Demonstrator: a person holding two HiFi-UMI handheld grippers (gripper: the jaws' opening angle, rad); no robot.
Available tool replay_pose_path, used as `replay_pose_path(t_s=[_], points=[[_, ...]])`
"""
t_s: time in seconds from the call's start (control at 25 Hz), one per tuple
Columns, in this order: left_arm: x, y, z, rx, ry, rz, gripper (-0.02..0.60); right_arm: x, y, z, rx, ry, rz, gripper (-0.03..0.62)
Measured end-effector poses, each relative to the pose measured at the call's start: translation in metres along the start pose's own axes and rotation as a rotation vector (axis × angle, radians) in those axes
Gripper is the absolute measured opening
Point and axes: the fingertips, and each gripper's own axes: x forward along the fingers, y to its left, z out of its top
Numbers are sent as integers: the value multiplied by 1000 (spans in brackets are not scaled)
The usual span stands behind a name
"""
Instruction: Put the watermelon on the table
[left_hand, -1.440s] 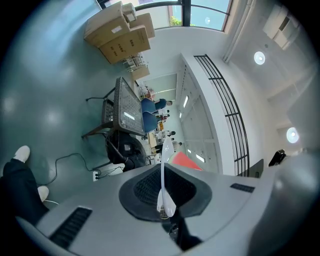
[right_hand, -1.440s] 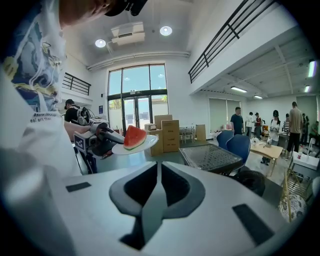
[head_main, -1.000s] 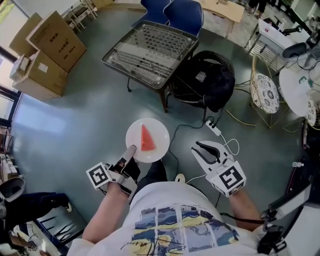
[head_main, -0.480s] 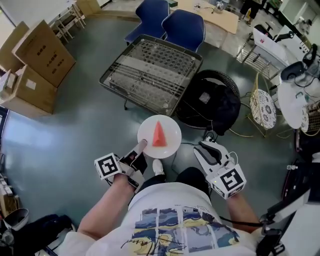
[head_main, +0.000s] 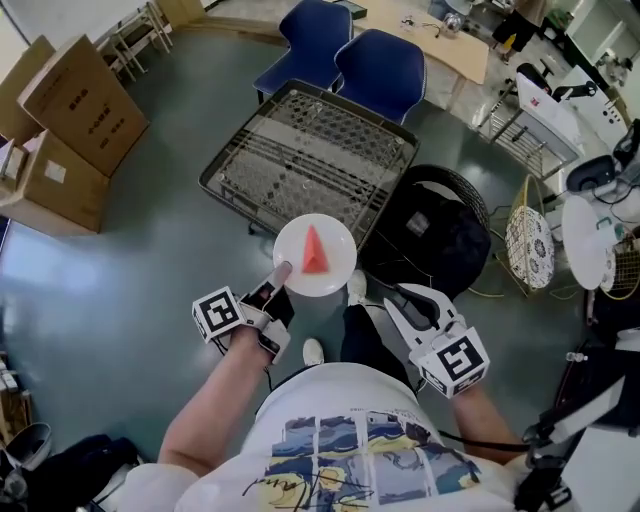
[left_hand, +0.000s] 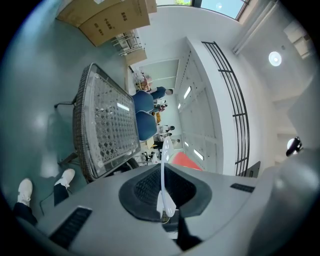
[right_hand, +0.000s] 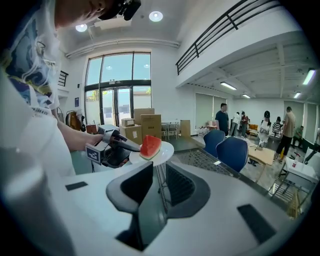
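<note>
The left gripper (head_main: 277, 276) clamps a round white plate (left_hand: 163, 175), edge-on in its view; overhead, a red watermelon wedge (head_main: 314, 250) tops it; right gripper (head_main: 400, 298) gapes empty.

Bright, even daylight from tall windows (ceiling spots too); gripper views bend at edges.
</note>
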Motion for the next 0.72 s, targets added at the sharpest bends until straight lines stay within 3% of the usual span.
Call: replay_pose_path(t_s=[0.36, 0.72], points=[[144, 37, 85, -16, -80, 24, 17, 80, -140, 8, 3, 0, 76, 64], [302, 125, 153, -4, -103, 100, 17, 132, -263, -12, 116, 50, 116, 64]])
